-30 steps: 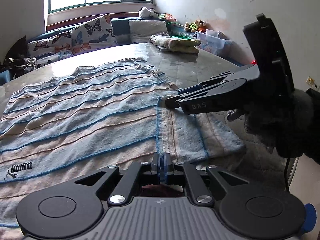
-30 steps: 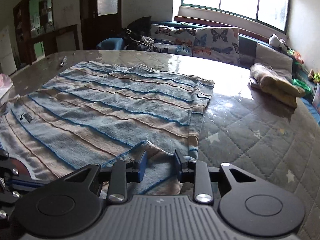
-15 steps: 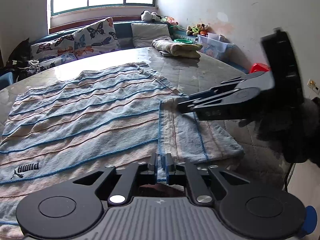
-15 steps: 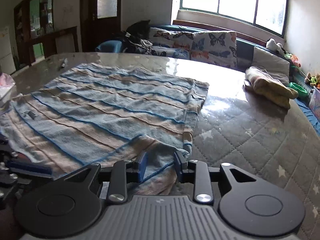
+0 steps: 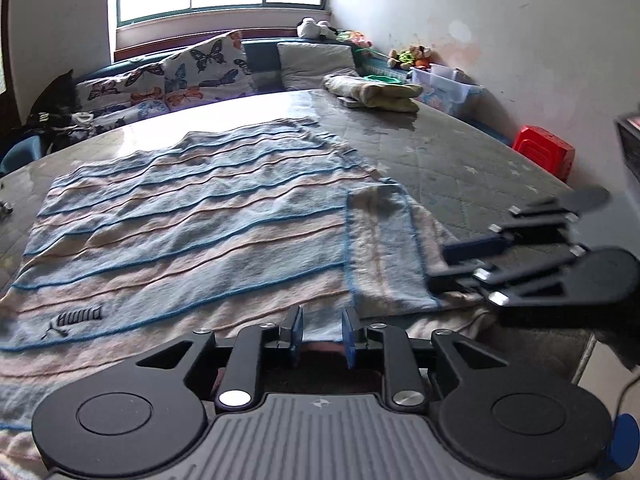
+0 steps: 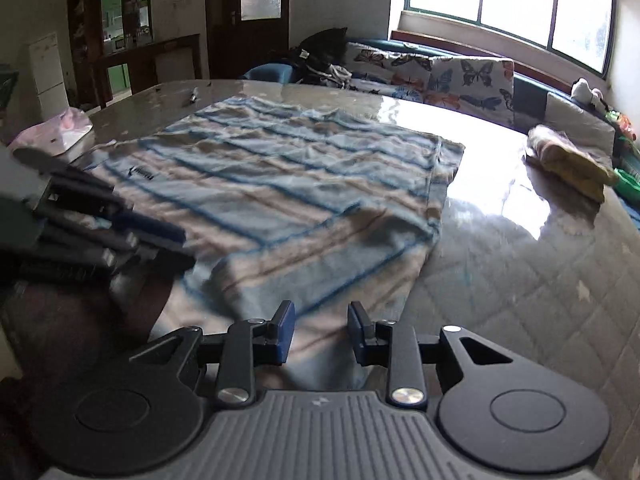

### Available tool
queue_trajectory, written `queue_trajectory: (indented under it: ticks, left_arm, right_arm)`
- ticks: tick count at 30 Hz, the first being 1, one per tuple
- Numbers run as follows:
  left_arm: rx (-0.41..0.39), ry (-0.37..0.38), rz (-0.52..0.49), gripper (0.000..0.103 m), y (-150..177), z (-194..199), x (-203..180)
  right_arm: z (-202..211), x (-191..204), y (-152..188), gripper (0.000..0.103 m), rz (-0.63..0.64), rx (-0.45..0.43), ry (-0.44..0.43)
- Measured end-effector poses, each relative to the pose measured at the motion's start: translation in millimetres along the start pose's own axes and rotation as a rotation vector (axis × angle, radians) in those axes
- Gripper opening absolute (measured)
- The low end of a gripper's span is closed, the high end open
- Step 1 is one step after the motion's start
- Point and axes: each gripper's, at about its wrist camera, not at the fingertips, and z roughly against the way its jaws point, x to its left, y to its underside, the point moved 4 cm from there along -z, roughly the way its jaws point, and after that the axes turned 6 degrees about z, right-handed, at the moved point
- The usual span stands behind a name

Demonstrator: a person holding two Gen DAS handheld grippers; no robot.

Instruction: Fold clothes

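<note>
A blue and beige striped towel (image 5: 192, 216) (image 6: 300, 176) lies spread flat on the quilted table (image 5: 460, 152). Its near right corner is folded over into a flap (image 5: 380, 248). My left gripper (image 5: 320, 332) hovers open over the towel's near edge, with cloth showing in the gap but not pinched. In the right wrist view it (image 6: 180, 246) comes in from the left, blurred. My right gripper (image 6: 320, 332) is open above the folded flap's near end, holding nothing. Seen from the left wrist, it (image 5: 444, 266) sits just right of the flap, jaws apart.
A folded yellowish cloth (image 5: 372, 92) (image 6: 568, 160) lies at the table's far side. Butterfly cushions (image 5: 200, 68) line a bench under the window. Plastic boxes (image 5: 444, 84) and a red stool (image 5: 544, 152) stand by the right wall. A pink bag (image 6: 60, 132) sits at the far left.
My left gripper opened and let go of the towel's near edge. The right gripper drew back from the flap's corner toward the table's right edge; the flap stays folded.
</note>
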Motion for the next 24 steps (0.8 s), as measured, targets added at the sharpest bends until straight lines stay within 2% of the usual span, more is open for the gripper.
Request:
queue_trajectory:
  ticks: [6,12,18,24]
  left_arm:
    - [-0.015,-0.042,0.050,0.033,7,16,21]
    - [-0.042,-0.134,0.177,0.036,17,37,58]
    - [-0.069,-0.323,0.353,0.039,38,69,124]
    - [-0.115,-0.565,0.516,0.039,57,103,191]
  right_arm:
    - [18,5,9,0.029,-0.007,-0.006,-0.008]
    - [11,-3,-4,0.029,-0.065,-0.052,0.005]
    - [-7,-6,-12,0.029,-0.093,-0.044,0.001]
    - [-21,-7,-16,0.030,-0.107,-0.033,0.001]
